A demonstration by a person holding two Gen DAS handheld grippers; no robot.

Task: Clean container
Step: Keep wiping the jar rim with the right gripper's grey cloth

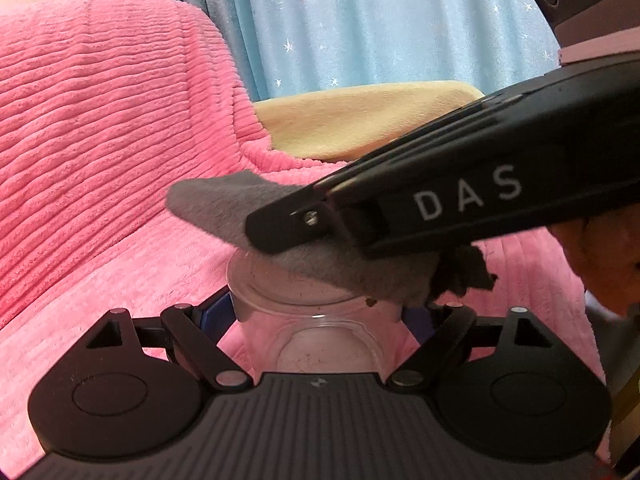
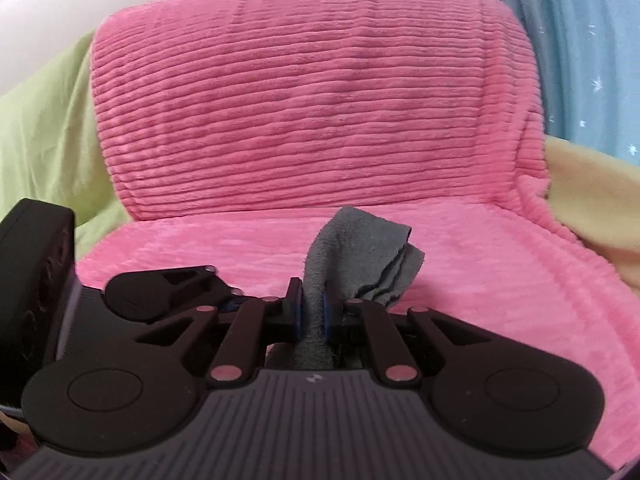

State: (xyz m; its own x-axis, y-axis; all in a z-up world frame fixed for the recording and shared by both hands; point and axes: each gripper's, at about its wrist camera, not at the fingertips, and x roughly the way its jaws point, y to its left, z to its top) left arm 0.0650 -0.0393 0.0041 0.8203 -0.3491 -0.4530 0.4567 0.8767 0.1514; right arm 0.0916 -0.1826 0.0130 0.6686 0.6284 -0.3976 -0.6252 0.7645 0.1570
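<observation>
Clear plastic forms the container (image 1: 316, 320), a small round jar with a thick rolled rim and smooth, see-through walls carrying a few dark specks. It sits clamped between the blue-padded fingers of the left gripper (image 1: 318, 316), whose jaws are closed against its two sides, mouth pointing away from the camera and held above the pink seat.

Over that mouth lies a grey cloth (image 1: 224, 204), soft and napped like microfibre, folded into a blunt wedge that touches the rim. The right gripper (image 1: 280, 228) comes in from the right side of the left wrist view, a long matte black body with white letters "DAS", its tip resting on the cloth above the jar. In the right wrist view its jaws are pressed together on the cloth (image 2: 360, 248), pinching a bunched fold between blue pads (image 2: 326, 312); the loose end stands up in rumpled layers ahead of the fingers.

Beneath everything spreads a pink blanket (image 2: 304, 100), plush and ribbed in horizontal cords, draped over a chair back and seat. Pale yellow fabric (image 1: 360, 120) lies to the right, green fabric (image 2: 44, 128) to the left, and a blue curtain (image 1: 380, 20) dotted with white stars hangs behind.
</observation>
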